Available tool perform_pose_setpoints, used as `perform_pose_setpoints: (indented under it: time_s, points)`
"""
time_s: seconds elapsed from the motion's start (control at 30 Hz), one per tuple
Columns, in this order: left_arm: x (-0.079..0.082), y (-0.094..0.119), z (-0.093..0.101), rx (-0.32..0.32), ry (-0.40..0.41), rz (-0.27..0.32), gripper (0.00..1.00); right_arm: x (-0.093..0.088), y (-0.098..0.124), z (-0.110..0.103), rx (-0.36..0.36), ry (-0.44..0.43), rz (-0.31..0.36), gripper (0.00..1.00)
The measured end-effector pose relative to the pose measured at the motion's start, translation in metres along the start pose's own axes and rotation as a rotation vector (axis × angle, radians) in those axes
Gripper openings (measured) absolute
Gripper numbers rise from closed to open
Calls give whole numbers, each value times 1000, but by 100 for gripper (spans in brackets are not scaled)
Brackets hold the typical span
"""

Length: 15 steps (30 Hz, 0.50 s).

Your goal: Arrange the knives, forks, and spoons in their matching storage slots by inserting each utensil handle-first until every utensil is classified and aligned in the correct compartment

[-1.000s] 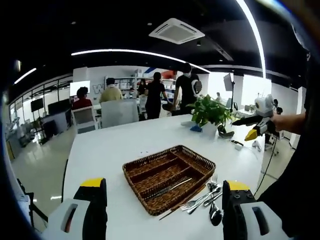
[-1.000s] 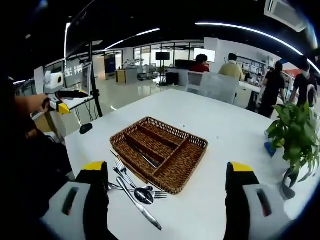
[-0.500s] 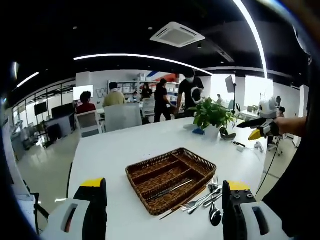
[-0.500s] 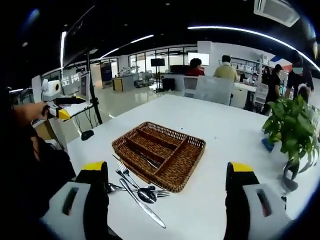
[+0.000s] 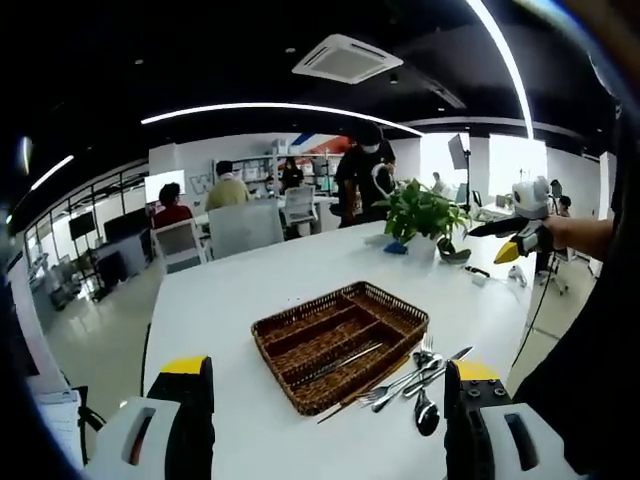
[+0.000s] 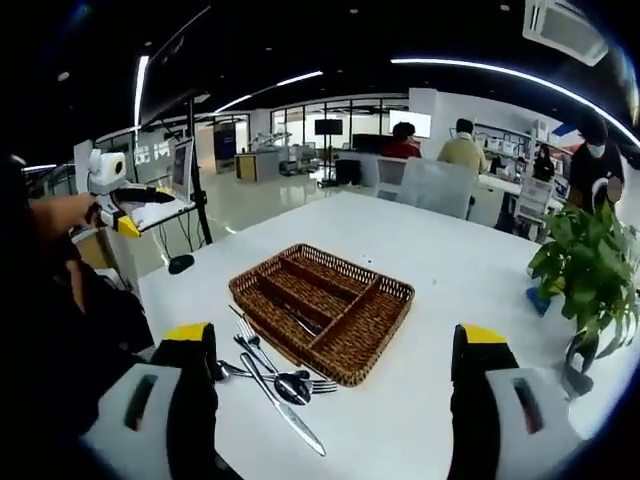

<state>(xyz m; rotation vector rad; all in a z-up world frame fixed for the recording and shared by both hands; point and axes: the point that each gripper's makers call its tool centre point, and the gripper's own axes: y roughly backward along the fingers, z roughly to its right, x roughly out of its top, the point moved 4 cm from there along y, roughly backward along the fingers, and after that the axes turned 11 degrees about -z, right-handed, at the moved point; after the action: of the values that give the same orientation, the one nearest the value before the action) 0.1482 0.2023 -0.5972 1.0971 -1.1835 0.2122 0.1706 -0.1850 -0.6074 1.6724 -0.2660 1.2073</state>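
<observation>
Nearby, loose cutlery point(image 6: 270, 375) lies on the white table point(image 6: 430, 270) just beside the wicker tray point(image 6: 322, 308), btwn tray & person. Right gripper point(image 6: 335, 400) hovers w/ jaws spread wide, nothing held; left gripper point(image 5: 328, 410) likewise spread & empty. Pile sits ahead of the right jaws, toward their left side; knife point(image 6: 283, 407) runs diagonally, long axis roughly parallel w/ tray's near edge. One piece point(image 5: 335, 364) already rests in a tray slot. Neither hand looks clearly nearer.

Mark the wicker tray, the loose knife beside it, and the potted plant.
wicker tray point(image 6: 392, 292), right gripper view, on its far rim.
knife point(image 6: 290, 425), right gripper view, on the blade.
potted plant point(image 5: 420, 212), left gripper view, on the leaves.
</observation>
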Motion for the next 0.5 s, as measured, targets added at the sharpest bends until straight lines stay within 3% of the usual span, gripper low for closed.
perform_pose_setpoints:
  time_s: [0.07,0.2,0.4,0.5]
  points:
    - [12,2,4,-18,-68,-2,100,-1,1,0,2,-2,7,99]
    - [31,2,11,-46,-127,-21,100,-6,1,0,0,18,-12,99]
    - [56,-15,33,-141,-283,-45,100,-8,6,5,-13,-2,1,99]
    - [66,-24,37,-176,-318,-46,100,-8,8,5,-18,-8,5,99]
